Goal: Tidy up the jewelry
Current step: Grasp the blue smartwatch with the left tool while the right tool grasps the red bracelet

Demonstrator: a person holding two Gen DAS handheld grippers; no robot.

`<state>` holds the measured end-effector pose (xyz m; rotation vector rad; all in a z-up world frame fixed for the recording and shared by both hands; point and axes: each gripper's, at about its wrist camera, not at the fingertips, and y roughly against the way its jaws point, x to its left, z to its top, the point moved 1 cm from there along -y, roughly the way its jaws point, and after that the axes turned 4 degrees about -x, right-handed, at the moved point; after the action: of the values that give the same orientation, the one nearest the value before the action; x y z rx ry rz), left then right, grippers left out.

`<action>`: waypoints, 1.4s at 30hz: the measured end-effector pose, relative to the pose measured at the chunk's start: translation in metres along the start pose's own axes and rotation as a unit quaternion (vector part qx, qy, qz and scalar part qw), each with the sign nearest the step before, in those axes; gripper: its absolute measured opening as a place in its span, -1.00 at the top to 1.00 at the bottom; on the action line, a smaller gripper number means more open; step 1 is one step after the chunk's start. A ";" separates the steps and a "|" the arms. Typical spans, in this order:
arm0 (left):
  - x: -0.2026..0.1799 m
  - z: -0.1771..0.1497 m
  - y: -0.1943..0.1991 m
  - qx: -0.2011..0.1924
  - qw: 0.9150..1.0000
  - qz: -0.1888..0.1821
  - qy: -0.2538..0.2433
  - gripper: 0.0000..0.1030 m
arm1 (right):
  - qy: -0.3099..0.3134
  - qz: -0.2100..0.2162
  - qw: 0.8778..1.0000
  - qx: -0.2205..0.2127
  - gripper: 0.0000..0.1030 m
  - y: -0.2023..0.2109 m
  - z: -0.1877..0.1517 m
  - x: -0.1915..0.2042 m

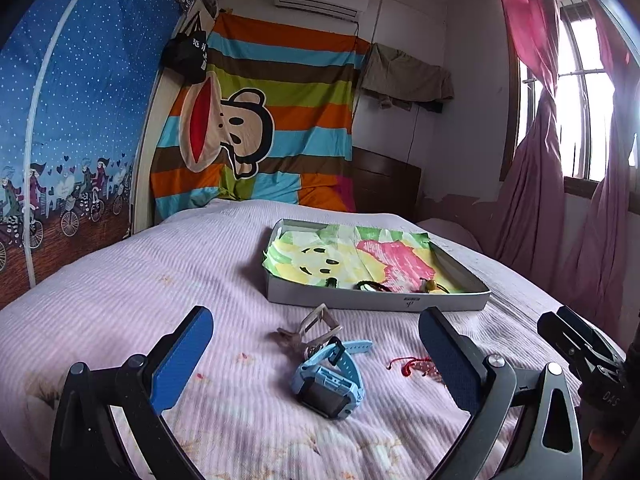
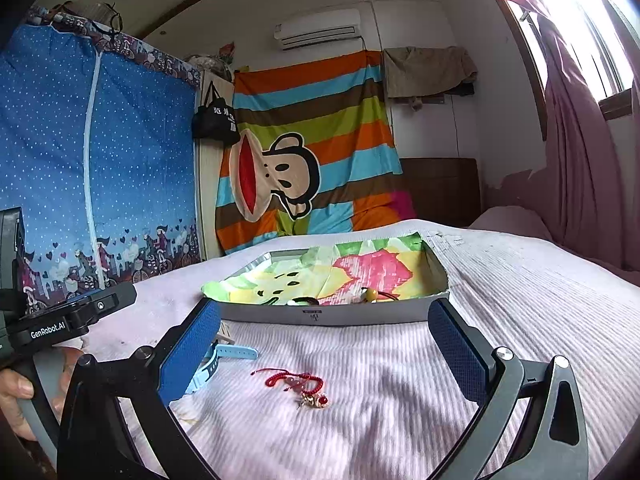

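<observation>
Spreading pale pink beneath everything, the bed (image 1: 160,280) carries a shallow tray (image 1: 376,302) at twelve o'clock, lined with bright cloth and already holding a few beaded pieces. Both tools, left tool (image 1: 316,354) and right tool (image 2: 324,344), stand wide apart with nothing between their blue pads. Nearest the left lies a blue watch (image 1: 326,380), rigid at its case, likely best pinched there. At the right's six o'clock sits a red cord bracelet (image 2: 298,382): light, limp, probably best taken at its charm.
</observation>
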<state>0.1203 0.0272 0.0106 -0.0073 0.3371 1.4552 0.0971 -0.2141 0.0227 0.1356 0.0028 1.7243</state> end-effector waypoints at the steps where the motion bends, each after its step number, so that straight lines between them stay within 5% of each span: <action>1: 0.001 -0.004 -0.001 0.007 1.000 -0.001 -0.001 -1.00 | -0.001 0.002 1.000 0.005 -0.98 0.000 -0.003 -0.001; 14: 0.001 -0.034 -0.021 0.088 0.995 -0.034 -0.013 -0.93 | -0.009 0.026 0.995 0.099 -0.92 -0.029 -0.041 -0.016; 19: -0.001 -0.037 -0.030 0.110 0.993 -0.050 -0.020 -0.67 | -0.005 0.026 0.991 0.129 -0.23 -0.040 -0.049 -0.017; 25: -0.005 -0.036 -0.052 0.149 0.986 -0.073 -0.029 -0.54 | -0.004 0.029 0.985 0.173 0.14 -0.059 -0.055 -0.016; 36: -0.009 -0.038 -0.075 0.183 0.978 -0.092 -0.036 -0.52 | -0.010 0.066 0.966 0.251 0.38 -0.104 -0.070 -0.009; 42: -0.006 -0.041 -0.076 0.191 0.977 -0.093 -0.030 -0.22 | -0.010 0.085 0.963 0.257 0.59 -0.107 -0.076 -0.004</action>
<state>0.1844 0.0034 -0.0426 0.3070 0.5476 1.1855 0.1963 -0.1953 -0.0622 0.5504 0.4389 1.8605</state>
